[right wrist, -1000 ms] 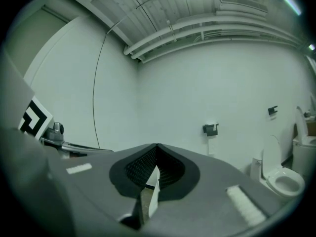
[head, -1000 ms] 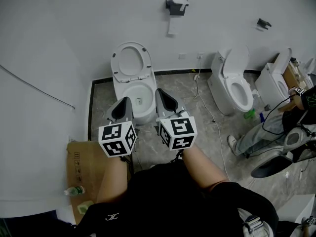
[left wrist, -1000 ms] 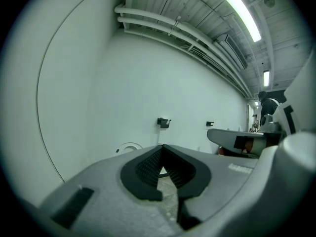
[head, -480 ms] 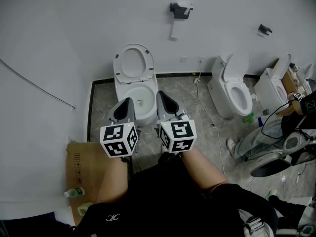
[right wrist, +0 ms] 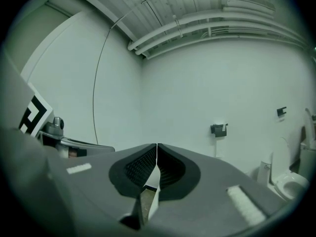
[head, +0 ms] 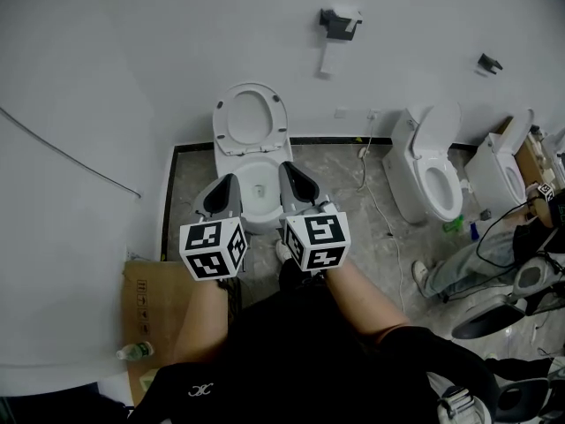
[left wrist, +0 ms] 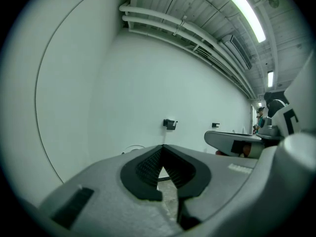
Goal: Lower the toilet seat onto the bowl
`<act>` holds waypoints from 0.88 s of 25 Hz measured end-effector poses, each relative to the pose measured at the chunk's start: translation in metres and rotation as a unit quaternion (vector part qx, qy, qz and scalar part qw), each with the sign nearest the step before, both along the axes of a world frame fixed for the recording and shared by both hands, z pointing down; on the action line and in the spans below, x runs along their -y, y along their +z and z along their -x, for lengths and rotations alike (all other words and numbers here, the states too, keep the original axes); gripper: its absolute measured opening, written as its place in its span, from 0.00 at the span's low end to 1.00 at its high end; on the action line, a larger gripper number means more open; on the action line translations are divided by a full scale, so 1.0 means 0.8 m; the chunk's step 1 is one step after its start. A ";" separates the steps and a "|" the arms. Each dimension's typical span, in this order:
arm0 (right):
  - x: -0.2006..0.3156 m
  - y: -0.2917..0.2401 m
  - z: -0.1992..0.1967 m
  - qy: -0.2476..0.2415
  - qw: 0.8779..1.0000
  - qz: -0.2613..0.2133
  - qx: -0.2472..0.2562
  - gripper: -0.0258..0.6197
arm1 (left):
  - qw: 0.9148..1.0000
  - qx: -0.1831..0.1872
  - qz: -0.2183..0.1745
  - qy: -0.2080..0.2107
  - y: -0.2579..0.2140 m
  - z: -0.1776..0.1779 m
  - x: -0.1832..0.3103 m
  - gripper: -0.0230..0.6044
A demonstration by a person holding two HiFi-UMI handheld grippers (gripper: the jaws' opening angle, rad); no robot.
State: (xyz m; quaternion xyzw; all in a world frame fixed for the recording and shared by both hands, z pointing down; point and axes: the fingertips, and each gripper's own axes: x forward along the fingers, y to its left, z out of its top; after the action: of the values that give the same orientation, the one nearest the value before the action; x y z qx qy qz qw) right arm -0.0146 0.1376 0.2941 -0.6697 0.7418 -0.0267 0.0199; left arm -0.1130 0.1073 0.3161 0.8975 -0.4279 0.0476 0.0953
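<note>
A white toilet stands against the wall in the head view, its seat (head: 250, 117) raised upright above the open bowl (head: 257, 180). My left gripper (head: 222, 186) hovers over the bowl's near left rim, and its jaw tips meet with nothing between them (left wrist: 162, 146). Beside it, my right gripper (head: 292, 171) hangs over the bowl's right rim, jaws likewise together and empty (right wrist: 156, 144). Neither touches the seat. Just the top of the seat (left wrist: 132, 148) peeks over the left jaw in the left gripper view.
A paper holder (head: 340, 20) hangs on the wall above. Two more toilets (head: 437, 170) (head: 503, 148) stand to the right, with a cable (head: 381, 203) on the floor and a seated person (head: 468, 259). Cardboard (head: 150, 299) and a bottle (head: 134, 352) lie at left.
The toilet has drifted right and lower in the head view as the camera moved. Both grippers keep the same stance in front of the bowl, still shut.
</note>
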 end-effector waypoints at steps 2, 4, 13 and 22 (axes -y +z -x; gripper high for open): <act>0.020 0.002 -0.005 -0.001 1.000 -0.002 0.005 0.07 | 1.000 0.005 -0.003 -0.003 0.001 -0.004 0.019 0.05; 0.041 0.006 -0.011 -0.003 1.000 0.000 0.009 0.07 | 1.000 0.011 -0.002 -0.007 0.004 -0.008 0.040 0.05; 0.155 0.017 -0.048 -0.016 0.999 0.022 0.028 0.08 | 1.000 0.022 0.006 -0.019 0.007 -0.045 0.145 0.05; 0.262 0.039 -0.078 -0.026 0.998 0.053 0.032 0.09 | 0.999 0.028 0.035 -0.028 0.025 -0.073 0.247 0.05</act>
State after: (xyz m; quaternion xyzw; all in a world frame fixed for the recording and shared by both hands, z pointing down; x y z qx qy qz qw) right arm 0.0477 -0.0724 0.3250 -0.6495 0.7553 -0.0876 0.0075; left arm -0.0547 -0.0900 0.3364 0.8799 -0.4531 0.0847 0.1156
